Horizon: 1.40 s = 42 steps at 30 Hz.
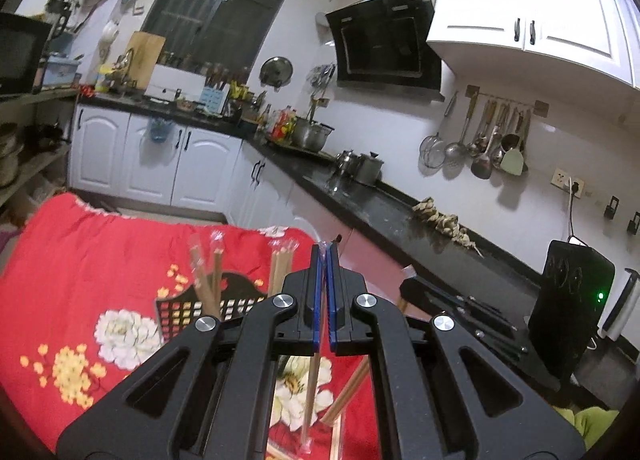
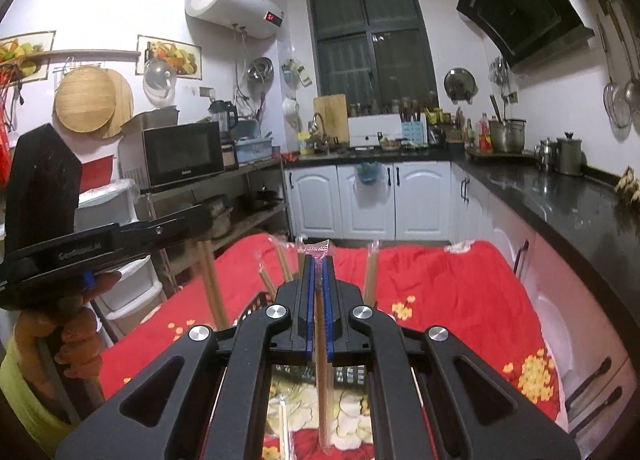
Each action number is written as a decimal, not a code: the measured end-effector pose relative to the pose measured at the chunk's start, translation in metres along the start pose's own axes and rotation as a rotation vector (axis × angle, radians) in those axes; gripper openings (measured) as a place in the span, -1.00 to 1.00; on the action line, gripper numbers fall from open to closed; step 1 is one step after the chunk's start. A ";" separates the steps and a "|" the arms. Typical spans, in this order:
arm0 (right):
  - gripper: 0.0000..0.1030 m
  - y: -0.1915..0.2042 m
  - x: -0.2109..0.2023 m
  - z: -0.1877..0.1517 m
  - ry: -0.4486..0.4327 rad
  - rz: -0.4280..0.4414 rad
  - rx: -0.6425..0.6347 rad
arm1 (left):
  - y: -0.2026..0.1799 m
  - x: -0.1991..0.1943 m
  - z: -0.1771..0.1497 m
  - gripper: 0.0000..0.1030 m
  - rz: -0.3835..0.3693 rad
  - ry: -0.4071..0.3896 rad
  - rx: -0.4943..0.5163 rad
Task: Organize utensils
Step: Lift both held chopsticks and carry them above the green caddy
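Note:
My left gripper (image 1: 325, 250) is shut on a plastic-wrapped wooden chopstick (image 1: 311, 392) that hangs down below the jaws. My right gripper (image 2: 319, 260) is shut on another wrapped chopstick pair (image 2: 322, 392), its wrapper end poking out above the fingertips. A black perforated utensil holder (image 1: 188, 310) stands on the red floral tablecloth (image 1: 80, 260) and holds several upright wrapped chopsticks (image 1: 208, 276). The holder also shows in the right wrist view (image 2: 256, 306), just ahead of my right gripper, with chopsticks (image 2: 370, 272) standing in it. More chopsticks (image 1: 346, 394) lie below my left gripper.
A black kitchen counter (image 1: 392, 216) runs along the right with pots (image 1: 368, 168) and garlic. White cabinets (image 2: 364, 200) stand ahead. The other hand-held gripper (image 2: 80, 252) and hand show at the left in the right wrist view. A black appliance (image 1: 568, 320) stands at right.

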State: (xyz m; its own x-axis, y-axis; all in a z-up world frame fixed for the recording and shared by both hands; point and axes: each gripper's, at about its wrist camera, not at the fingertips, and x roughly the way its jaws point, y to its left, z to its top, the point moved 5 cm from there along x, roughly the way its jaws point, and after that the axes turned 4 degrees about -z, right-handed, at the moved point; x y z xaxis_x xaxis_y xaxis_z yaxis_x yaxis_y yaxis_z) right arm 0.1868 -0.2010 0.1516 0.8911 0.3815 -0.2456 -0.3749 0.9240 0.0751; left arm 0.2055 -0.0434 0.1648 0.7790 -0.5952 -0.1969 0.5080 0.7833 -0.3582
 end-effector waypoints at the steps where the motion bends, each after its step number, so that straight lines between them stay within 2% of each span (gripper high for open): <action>1: -0.92 0.000 0.000 0.002 -0.007 0.000 -0.002 | -0.002 0.002 0.003 -0.99 -0.004 -0.004 0.005; 13: -0.92 0.002 0.009 0.032 -0.078 -0.008 -0.019 | -0.008 0.016 0.037 -0.99 0.013 -0.053 0.054; 26: -0.92 -0.007 0.022 0.063 -0.177 -0.025 -0.014 | 0.007 0.041 0.072 -0.99 0.050 -0.094 0.032; 33: -0.92 -0.013 0.037 0.075 -0.225 -0.031 -0.013 | 0.025 0.052 0.082 -0.99 0.094 -0.113 0.004; 42: -0.92 -0.011 0.057 0.075 -0.252 -0.050 -0.039 | 0.039 0.068 0.080 -0.99 0.082 -0.108 -0.014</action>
State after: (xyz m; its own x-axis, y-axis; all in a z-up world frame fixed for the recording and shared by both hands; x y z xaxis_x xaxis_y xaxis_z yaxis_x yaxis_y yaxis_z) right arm 0.2611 -0.1880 0.2097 0.9424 0.3344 0.0009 -0.3343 0.9420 0.0303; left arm 0.3081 -0.0394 0.2107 0.8533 -0.5059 -0.1267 0.4364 0.8257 -0.3575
